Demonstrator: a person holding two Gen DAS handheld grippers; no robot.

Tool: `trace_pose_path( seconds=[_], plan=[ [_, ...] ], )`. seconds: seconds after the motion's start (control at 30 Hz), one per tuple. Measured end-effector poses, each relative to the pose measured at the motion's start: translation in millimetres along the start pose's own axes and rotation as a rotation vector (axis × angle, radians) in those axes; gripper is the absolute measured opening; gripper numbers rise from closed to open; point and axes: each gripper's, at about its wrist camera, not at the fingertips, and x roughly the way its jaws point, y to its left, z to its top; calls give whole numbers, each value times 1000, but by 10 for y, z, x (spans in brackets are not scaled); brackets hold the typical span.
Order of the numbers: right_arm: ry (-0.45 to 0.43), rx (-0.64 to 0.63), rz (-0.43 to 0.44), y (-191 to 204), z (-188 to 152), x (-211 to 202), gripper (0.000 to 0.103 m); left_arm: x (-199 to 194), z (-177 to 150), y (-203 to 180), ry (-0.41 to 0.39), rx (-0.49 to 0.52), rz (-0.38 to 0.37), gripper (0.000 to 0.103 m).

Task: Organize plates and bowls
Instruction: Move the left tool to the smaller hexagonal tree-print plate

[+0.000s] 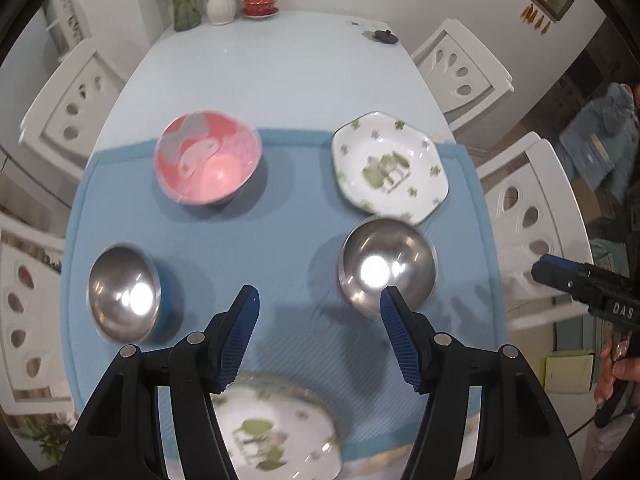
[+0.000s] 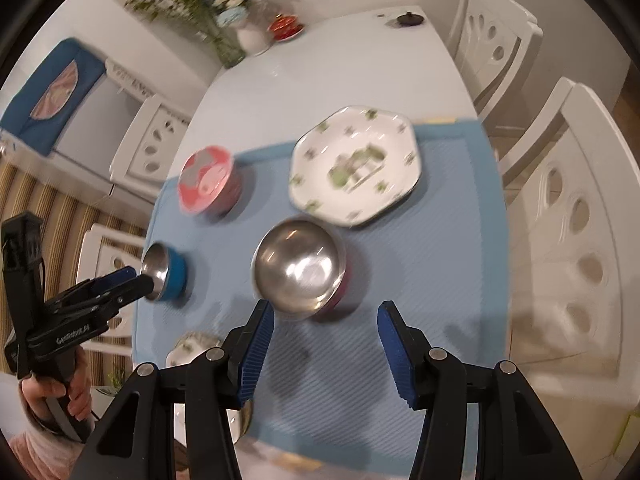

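Note:
On a blue mat (image 1: pixel 280 240) lie a pink cartoon bowl (image 1: pixel 208 158), a white hexagonal plate with green print (image 1: pixel 390 166), a steel bowl at left (image 1: pixel 124 298), a steel bowl at right (image 1: pixel 386 266) and a white printed plate (image 1: pixel 272 436) at the near edge, under my left gripper (image 1: pixel 318 304), which is open and empty above the mat. In the right wrist view my right gripper (image 2: pixel 326 318) is open and empty, just short of the red-sided steel bowl (image 2: pixel 298 268). The blue-sided steel bowl (image 2: pixel 166 268), pink bowl (image 2: pixel 208 186) and hexagonal plate (image 2: pixel 356 166) show there too.
White chairs (image 2: pixel 560 208) stand around the white table (image 1: pixel 272 76). Vases with flowers (image 1: pixel 220 0), a red lidded cup (image 1: pixel 260 2) and a small dark object (image 1: pixel 384 36) sit at the far end. The right gripper shows at the right edge (image 1: pixel 538 270).

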Motion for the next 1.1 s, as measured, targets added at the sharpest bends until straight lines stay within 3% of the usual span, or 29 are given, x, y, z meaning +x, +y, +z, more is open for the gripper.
trace_pose_path(
  seconds=[0.3,0.5,0.8,1.1],
  plan=[
    [26,68,33,-680,811,326,53,622,493,-335,73,-37,31,61],
    [67,76,10,-830,1111,690,59,963,608,-316,129,-64,63,61],
    [161,95,34,-948,1157,1170,59,1233,694,-251,183,-88,86,61],
    [181,120,31,-1111,1173,1274,59,1379,748,-337,205,-73,85,61]
  ],
)
